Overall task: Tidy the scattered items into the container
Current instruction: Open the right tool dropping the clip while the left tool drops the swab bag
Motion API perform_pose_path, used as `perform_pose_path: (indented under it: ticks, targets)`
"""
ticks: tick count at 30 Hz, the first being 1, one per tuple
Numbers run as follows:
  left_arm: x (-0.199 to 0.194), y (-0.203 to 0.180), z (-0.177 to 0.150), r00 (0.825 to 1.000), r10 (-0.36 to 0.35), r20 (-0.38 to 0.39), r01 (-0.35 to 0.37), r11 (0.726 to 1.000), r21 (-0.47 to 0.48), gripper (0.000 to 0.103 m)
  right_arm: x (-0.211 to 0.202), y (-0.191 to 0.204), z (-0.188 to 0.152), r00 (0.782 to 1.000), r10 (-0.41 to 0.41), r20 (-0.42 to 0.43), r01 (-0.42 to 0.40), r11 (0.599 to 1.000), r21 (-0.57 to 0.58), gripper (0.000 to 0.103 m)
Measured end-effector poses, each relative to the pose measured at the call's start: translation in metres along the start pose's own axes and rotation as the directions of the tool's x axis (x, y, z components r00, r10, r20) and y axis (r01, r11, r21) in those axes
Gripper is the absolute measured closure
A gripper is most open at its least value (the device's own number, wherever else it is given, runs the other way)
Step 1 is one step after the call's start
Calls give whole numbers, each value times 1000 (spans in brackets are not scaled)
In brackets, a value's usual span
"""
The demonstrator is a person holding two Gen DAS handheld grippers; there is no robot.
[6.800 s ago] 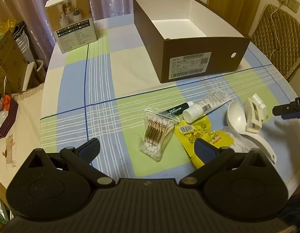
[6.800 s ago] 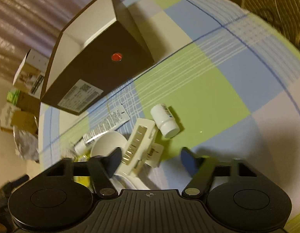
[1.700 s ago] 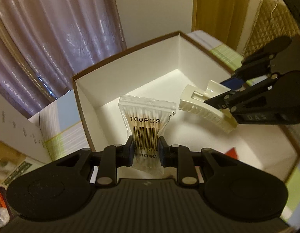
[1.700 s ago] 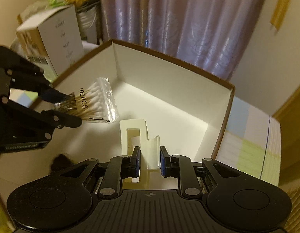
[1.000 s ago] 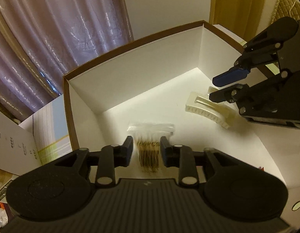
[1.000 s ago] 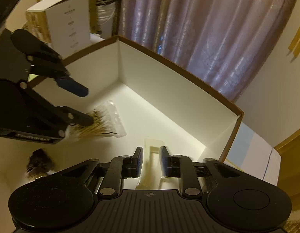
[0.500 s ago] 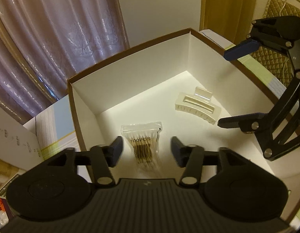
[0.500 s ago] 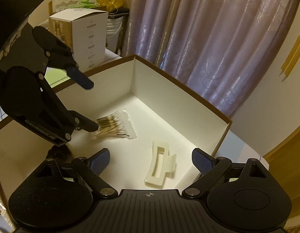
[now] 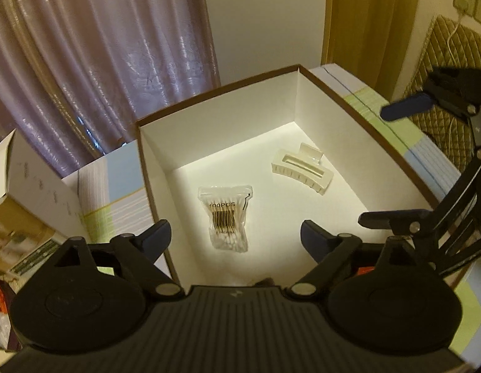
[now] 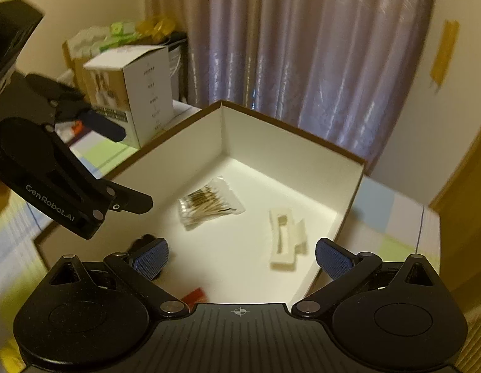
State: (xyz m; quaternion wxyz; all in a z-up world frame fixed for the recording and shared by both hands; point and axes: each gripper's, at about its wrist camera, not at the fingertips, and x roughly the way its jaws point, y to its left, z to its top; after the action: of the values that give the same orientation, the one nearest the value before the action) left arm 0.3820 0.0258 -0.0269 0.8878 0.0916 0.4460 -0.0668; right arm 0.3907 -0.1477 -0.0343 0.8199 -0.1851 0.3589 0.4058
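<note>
Both grippers hung over the box [image 9: 153,186], tipped down into it. The left gripper [image 9: 235,237] and the right gripper [image 10: 242,259] had their jaws opening wide, with nothing between them. The cotton swab bag [image 9: 228,217] and the hair clip [image 9: 302,168] lay flat inside the box, apart. A dark thing near the box's front corner (blurry) was hard to make out. The box sat on a checked desk [image 10: 392,217] by purple curtains [image 9: 100,46].

Mauve pleated curtains [image 9: 94,56] hang behind the worktop [image 9: 439,152], which wears a checked cloth of blue, green and white. A cream wall [image 9: 265,21] stands beside an ochre drape [image 9: 371,15]. Wall sockets [image 9: 470,4] sit above a quilted chair back [image 9: 448,43]. Warm, dim light fills the room; stacked cartons [image 10: 94,46] crowd one corner.
</note>
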Motion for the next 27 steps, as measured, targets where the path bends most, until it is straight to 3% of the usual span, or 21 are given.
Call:
perform_pose_path:
  ticks: [13, 27]
  targets:
    - [-63, -8, -18, 999, 29, 32, -26, 996, -83, 4, -57, 20, -11, 998, -70, -3, 70, 983, 169, 0]
    - [-117, -28, -43, 992, 86, 89, -83, 996, -44, 3, -99, 48, -28, 991, -113, 71, 91, 961, 262, 0]
